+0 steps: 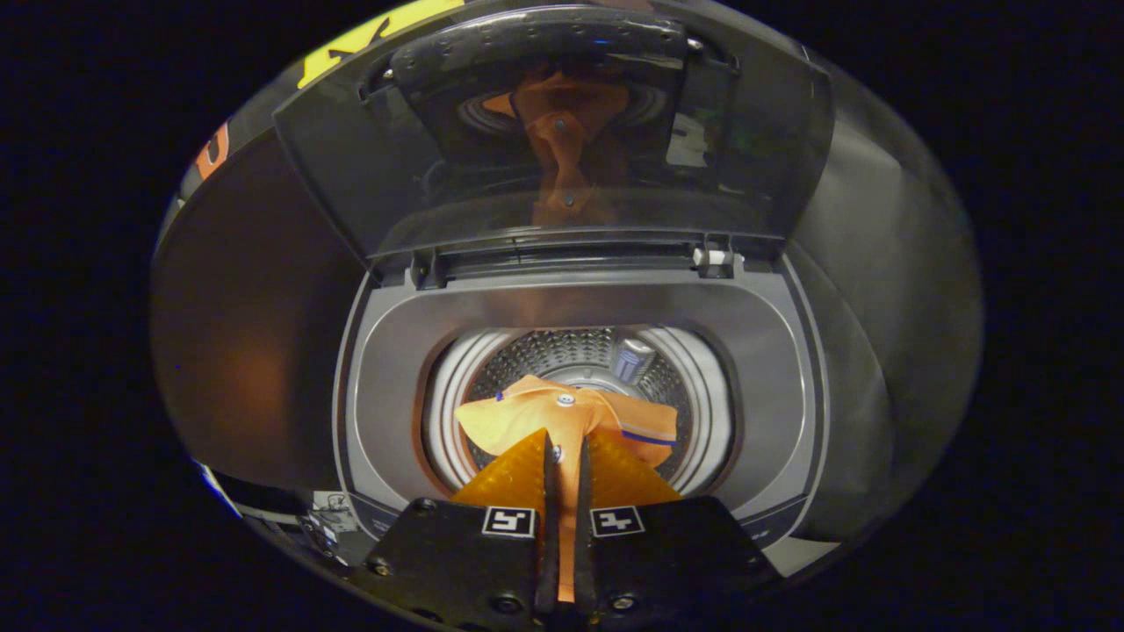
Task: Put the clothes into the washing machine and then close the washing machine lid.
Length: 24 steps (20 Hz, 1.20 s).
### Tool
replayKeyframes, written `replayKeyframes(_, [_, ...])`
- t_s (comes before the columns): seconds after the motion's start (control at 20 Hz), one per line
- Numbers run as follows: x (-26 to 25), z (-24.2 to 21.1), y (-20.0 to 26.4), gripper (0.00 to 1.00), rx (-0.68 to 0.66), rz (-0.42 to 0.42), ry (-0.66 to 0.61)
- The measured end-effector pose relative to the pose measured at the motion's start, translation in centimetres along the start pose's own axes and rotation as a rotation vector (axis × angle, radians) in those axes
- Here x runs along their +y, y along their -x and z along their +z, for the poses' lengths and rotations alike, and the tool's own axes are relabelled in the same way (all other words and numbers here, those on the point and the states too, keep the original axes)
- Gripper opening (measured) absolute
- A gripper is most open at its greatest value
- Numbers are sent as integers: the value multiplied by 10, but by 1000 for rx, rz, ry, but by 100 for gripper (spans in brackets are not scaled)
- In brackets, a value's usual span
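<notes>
1. Nearest the camera, at 6 o'clock, my gripper has its two fingers drawn almost together, with only a thin slit between them. A strip of the orange garment runs down that slit, so I judge both fingers are pinching the cloth.
2. I hold the garment by one fold so that the rest hangs free and can drop straight down. Its bulk spreads just ahead of the fingertips, toward 12 o'clock, over the mouth of the drum.
3. Cloth position: inside the ring of the opening, above the perforated drum wall. Whether any part already rests on the drum floor, I cannot tell.
4. At 12 o'clock beyond the drum, the washing machine lid stands raised on its rear hinge, tilted back. This keeps the opening unobstructed for loading. Its glossy panel reflects the orange cloth.
5. Surrounding the drum is the grey top deck of the washing machine, which the gripper is centred over so the cloth clears the rim.
6. Judgement of progress: loading is under way; release is not yet done, and the lid is not yet closed.
7. Risk: a trailing edge could drape over the rim and foul the lid.
</notes>
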<state>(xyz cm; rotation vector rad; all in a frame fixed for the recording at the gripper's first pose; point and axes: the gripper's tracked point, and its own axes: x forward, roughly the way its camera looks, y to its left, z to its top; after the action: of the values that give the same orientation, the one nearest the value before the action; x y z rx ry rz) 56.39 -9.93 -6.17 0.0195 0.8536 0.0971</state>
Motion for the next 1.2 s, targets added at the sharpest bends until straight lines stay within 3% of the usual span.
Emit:
replayKeyframes(0.25, [2,-3,2,15,4,7,-16])
replayKeyframes(0.35, [4,3,5,23,-27,0,-2])
replayKeyframes(0.4, [0,7,6,34,-56,-23,7])
replayKeyframes(0.45, [-3,11,10,36,-79,-36,12])
replayKeyframes(0.6, [-2,17,14,87,-131,-43,24])
replayKeyframes(1.2, [-14,2,32,88,-164,-49,20])
